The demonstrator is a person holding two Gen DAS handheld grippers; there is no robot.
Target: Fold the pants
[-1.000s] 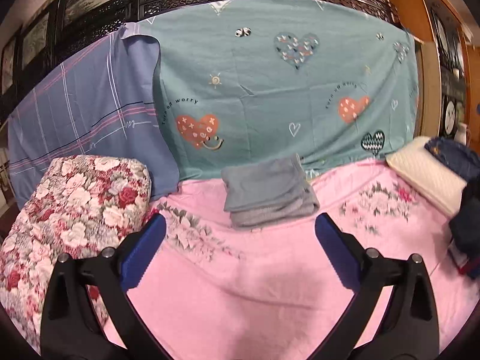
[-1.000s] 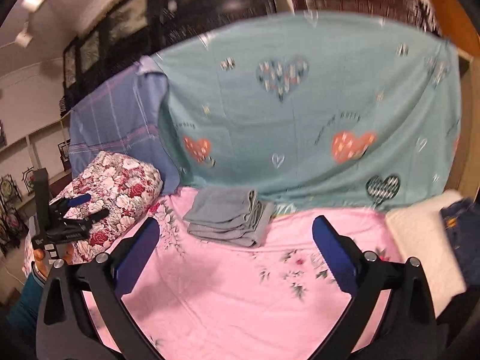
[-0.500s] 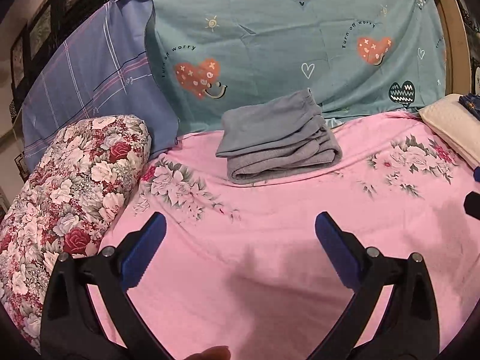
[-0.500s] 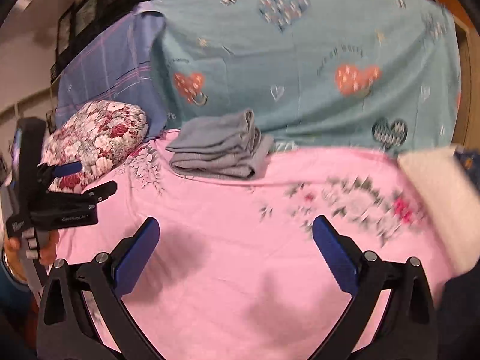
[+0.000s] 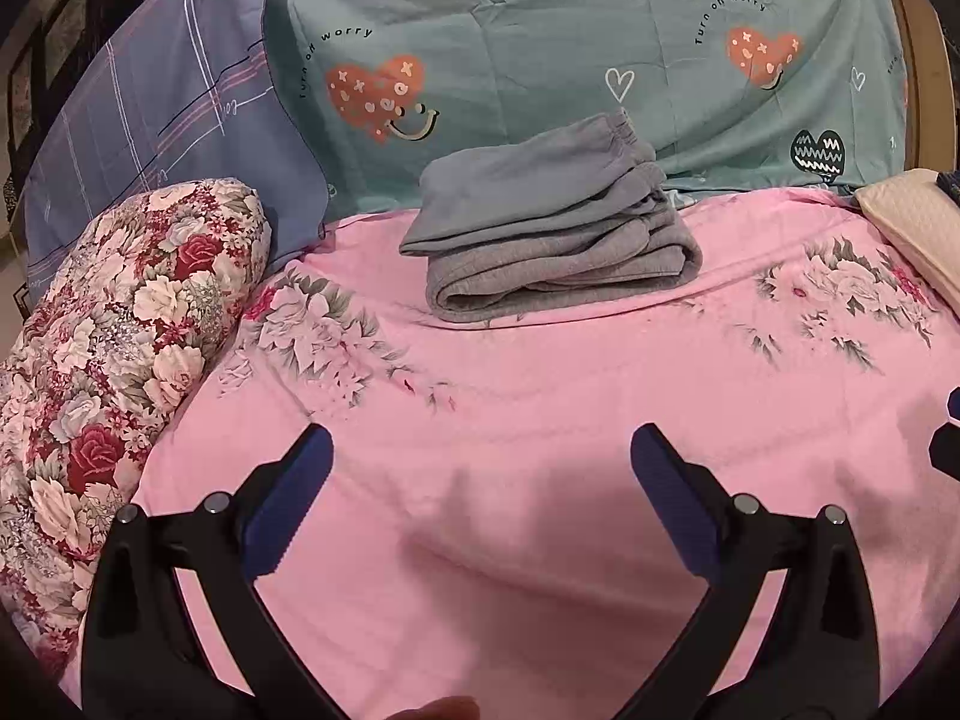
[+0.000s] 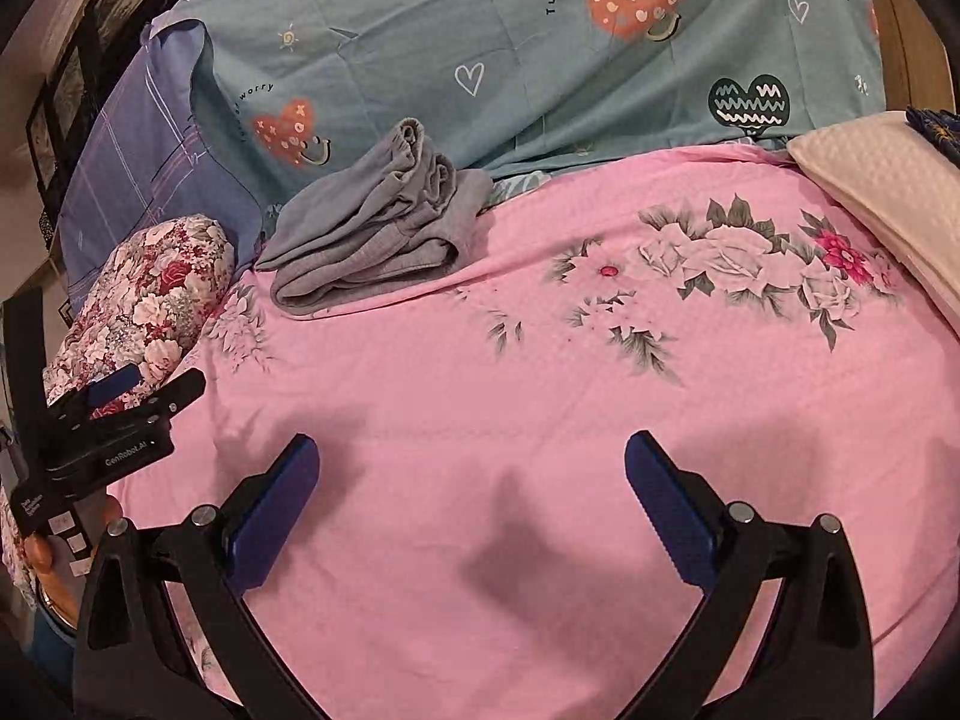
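Grey pants [image 5: 552,234] lie folded in a stack at the back of the pink floral sheet [image 5: 540,420], against the teal heart-print cloth; they also show in the right wrist view as the grey pants [image 6: 372,228] at back left. My left gripper [image 5: 480,480] hangs open over bare sheet, well short of the pants, with nothing between its blue pads. My right gripper [image 6: 471,486] is likewise open and empty over the sheet. In the right wrist view the left gripper [image 6: 120,414] appears at the left edge, held by a hand.
A rolled floral quilt [image 5: 114,360] lies along the left side of the bed. A cream pillow [image 6: 882,192] sits at the right, with dark blue fabric [image 6: 936,126] behind it. A blue plaid cloth [image 5: 168,120] and the teal cloth [image 5: 600,30] cover the backboard.
Both grippers have tilted down and moved closer to the bed, so the sheet and folded pants fill more of each view. Both stay open and empty.
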